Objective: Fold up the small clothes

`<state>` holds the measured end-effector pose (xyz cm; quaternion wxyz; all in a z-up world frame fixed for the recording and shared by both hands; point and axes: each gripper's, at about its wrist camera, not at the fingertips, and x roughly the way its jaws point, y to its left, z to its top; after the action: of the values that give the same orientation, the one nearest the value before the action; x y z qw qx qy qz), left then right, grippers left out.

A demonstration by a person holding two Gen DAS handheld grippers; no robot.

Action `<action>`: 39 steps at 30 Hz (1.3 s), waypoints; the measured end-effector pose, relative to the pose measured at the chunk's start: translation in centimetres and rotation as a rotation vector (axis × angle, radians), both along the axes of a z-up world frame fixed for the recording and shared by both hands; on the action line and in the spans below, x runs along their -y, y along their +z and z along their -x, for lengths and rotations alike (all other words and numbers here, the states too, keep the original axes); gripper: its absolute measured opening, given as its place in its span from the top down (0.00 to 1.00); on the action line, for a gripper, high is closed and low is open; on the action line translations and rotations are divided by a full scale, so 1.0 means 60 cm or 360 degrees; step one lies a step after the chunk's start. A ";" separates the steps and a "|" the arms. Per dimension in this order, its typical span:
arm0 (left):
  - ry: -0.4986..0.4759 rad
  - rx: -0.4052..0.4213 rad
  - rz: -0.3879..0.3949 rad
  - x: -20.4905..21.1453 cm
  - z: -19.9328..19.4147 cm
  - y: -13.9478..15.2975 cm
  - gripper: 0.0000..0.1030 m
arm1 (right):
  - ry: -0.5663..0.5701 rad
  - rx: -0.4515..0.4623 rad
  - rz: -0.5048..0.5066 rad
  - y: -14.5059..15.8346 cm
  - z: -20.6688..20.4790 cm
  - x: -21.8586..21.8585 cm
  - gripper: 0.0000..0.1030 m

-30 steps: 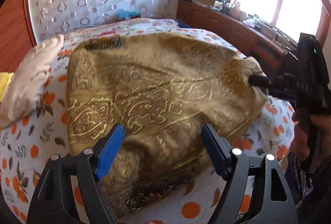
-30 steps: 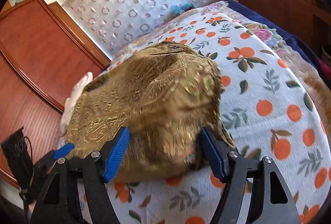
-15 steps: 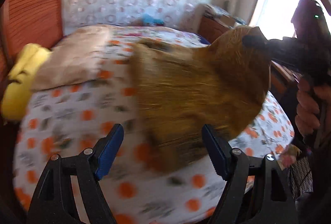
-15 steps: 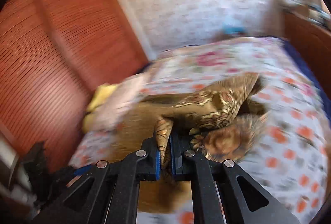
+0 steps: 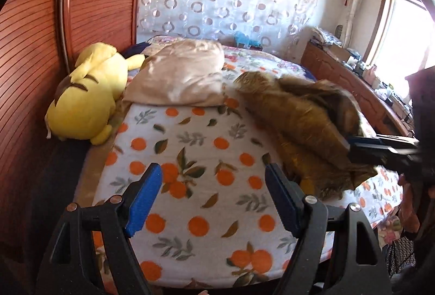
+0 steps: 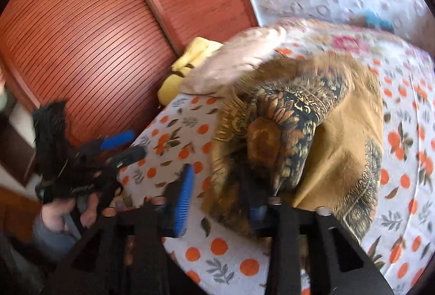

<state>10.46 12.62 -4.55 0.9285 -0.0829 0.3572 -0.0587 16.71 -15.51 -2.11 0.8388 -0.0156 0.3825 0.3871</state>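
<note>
A gold-brown patterned garment (image 5: 299, 126) lies bunched on the orange-print bedsheet (image 5: 195, 148), right of centre in the left wrist view. My left gripper (image 5: 214, 199) is open over bare sheet, left of the garment, holding nothing. My right gripper (image 6: 220, 202) has its jaws opening. The garment (image 6: 299, 115) sits between them and drapes over the right finger, while the left blue pad (image 6: 185, 194) is free of it. The right gripper (image 5: 349, 144) reaches in from the right, tips at the cloth's edge. In the right wrist view, the left gripper (image 6: 125, 148) is at the left.
A yellow plush toy (image 5: 87, 99) and a cream pillow (image 5: 182, 77) lie at the bed's far left. A ribbed wooden wardrobe (image 5: 32, 50) stands along the left. A wooden cabinet (image 5: 350, 80) with clutter runs under the window on the right.
The right gripper pinched the spread garment, lifted and swung it, and its jaws have parted again. The garment now lies bunched. The left gripper has swung left, off the cloth.
</note>
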 end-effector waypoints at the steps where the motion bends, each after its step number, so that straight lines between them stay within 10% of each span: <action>1: -0.0012 0.0010 0.0003 0.003 -0.003 0.006 0.24 | -0.0013 0.0017 -0.0012 0.011 0.004 0.010 0.54; 12: -0.0325 0.0202 0.0056 0.127 -0.076 0.093 0.24 | -0.0422 0.0269 0.0169 0.069 -0.068 0.155 0.51; 17: -0.0467 0.0070 0.0091 0.178 -0.142 0.078 0.24 | -0.0516 0.0256 0.0198 0.083 -0.072 0.183 0.51; 20: -0.0554 -0.0128 0.0176 0.198 -0.181 0.038 0.38 | -0.0531 0.0227 0.0191 0.075 -0.090 0.189 0.51; 24: -0.0598 -0.0106 0.0184 0.201 -0.166 0.049 0.91 | -0.0526 0.0191 0.0181 0.058 -0.113 0.184 0.51; 29: -0.0535 0.0005 0.0245 0.146 -0.095 0.107 0.92 | -0.0456 0.0162 0.0144 0.056 -0.124 0.188 0.51; 33: -0.0367 -0.0153 0.0170 0.107 -0.092 0.052 0.89 | -0.0337 0.0088 0.0059 0.030 -0.161 0.159 0.47; 39: -0.0306 -0.0225 0.0144 0.102 -0.094 0.015 0.60 | -0.0230 0.0048 0.0101 0.013 -0.219 0.093 0.43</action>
<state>16.10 6.47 -3.68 0.8863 -0.0942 0.4252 -0.1575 29.85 -21.07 -1.35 0.8693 -0.0203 0.3820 0.3130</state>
